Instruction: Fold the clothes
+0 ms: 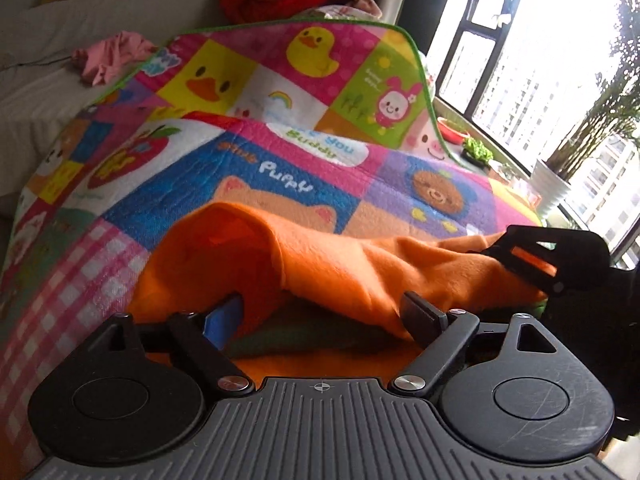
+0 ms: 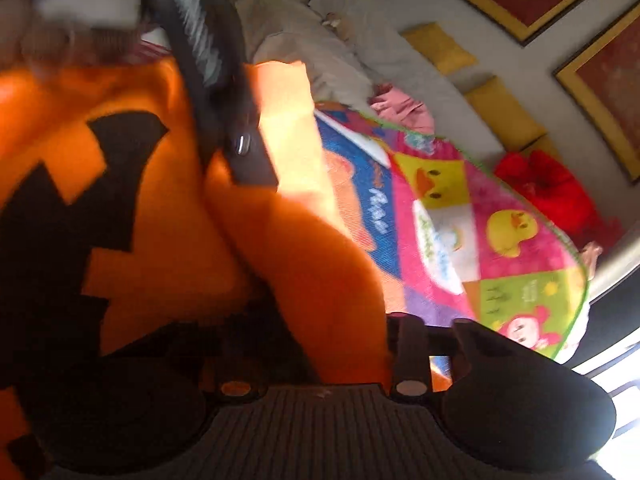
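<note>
Orange fleece garment (image 1: 328,264) lies rumpled on the cartoon-patchwork blanket (image 1: 280,92), its near edge cut off below my left gripper (image 1: 320,312). My left fingers stand wide, a fold of fleece draped over the blue pad (image 1: 224,316) without being pinched. At far right, my right gripper (image 1: 532,256) pokes into the cloth. Its own view is blurred: black jagged shapes (image 2: 60,232) cross the orange, fabric hides the fingertips, and I cannot tell whether they grip. Pink clothing (image 1: 108,54) sits behind.

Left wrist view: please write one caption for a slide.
Orange garment draped across the left gripper above a cartoon play mat.
</note>
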Demonstrator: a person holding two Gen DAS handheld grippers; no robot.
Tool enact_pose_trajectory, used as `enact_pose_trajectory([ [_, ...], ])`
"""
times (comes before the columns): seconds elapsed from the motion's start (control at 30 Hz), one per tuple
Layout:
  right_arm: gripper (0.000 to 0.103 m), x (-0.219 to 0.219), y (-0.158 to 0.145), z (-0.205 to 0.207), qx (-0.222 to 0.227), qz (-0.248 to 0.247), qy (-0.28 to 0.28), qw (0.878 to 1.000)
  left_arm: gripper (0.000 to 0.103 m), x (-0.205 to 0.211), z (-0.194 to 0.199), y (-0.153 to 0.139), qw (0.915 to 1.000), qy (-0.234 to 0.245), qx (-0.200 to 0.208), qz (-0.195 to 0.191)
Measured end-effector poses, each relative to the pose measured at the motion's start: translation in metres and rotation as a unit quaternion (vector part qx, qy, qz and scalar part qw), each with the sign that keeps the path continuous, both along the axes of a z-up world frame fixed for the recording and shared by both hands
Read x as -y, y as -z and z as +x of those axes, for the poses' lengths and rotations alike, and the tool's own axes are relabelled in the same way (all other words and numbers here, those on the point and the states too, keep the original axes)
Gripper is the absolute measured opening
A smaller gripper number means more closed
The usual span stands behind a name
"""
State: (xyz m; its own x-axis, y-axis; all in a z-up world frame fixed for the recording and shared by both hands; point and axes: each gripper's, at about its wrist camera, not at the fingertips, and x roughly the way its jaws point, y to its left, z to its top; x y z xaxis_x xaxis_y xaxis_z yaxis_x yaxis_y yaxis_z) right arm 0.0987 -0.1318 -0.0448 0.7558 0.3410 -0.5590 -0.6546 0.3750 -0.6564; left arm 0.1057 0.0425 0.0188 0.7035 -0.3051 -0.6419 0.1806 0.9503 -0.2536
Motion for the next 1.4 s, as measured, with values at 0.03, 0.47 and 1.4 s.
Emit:
enact_pose_trajectory([
  [0.03, 0.028, -0.001, 0.001, 0.006, 0.012, -0.001, 0.004, 1.0, 0.092, -0.003, -0.002, -0.007, 1.0, 0.0, 0.01, -0.001],
  [0.47, 0.026, 0.019, -0.044, 0.027, 0.142, 0.013, 0.038, 0.989, 0.094, 0.019, 0.002, 0.015, 0.9989, 0.023, -0.019, 0.037],
  [1.4, 0.033, 0.044, 0.006, -0.094, 0.068, -0.026, 0.004, 0.997, 0.087, 0.07, -0.003, -0.024, 0.9953, 0.08, 0.055, -0.01],
])
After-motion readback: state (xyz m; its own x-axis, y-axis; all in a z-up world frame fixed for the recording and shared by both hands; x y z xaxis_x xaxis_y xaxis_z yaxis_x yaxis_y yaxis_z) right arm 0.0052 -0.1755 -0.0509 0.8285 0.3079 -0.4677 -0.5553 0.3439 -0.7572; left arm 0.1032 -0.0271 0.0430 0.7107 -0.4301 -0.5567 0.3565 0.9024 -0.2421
